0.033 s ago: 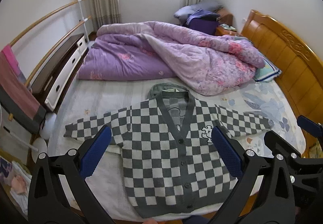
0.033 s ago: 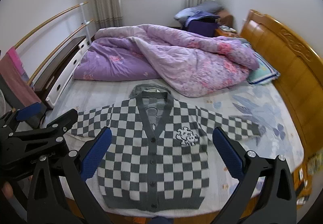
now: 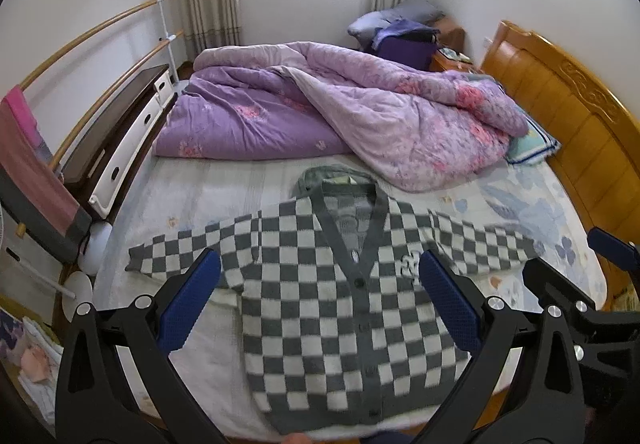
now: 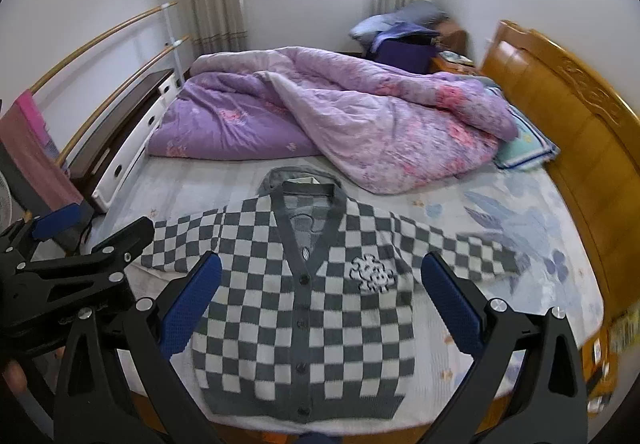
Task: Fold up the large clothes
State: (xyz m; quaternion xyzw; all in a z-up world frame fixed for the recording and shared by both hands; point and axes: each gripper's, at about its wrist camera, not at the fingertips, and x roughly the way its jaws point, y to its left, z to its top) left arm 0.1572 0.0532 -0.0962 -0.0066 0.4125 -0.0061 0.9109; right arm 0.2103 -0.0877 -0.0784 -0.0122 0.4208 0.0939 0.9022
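A: Where is the cardigan (image 3: 344, 308) now?

B: It lies flat on the bed (image 3: 200, 200), on the near part of the pale sheet, front side up and buttoned. Both sleeves are spread out to the sides, and the bottom hem reaches the near edge of the mattress. It has a grey and white check pattern, and a white patch (image 4: 370, 273) sits on the chest.

A: And the two claws?

B: The left claw (image 3: 320, 302) hangs above the near edge of the bed with its blue pads wide apart and nothing between them. The right claw (image 4: 320, 302) is the same: spread wide, holding nothing. Neither one touches the cardigan. They stand close beside each other; each camera sees the other tool at the edge of its view.

A: What is behind the cardigan?

B: A purple quilt (image 3: 352, 112) is bunched up across the far half of the bed, near the collar. A wooden headboard (image 3: 568, 104) runs along the right side, and a striped pillow (image 3: 532, 142) lies against it.
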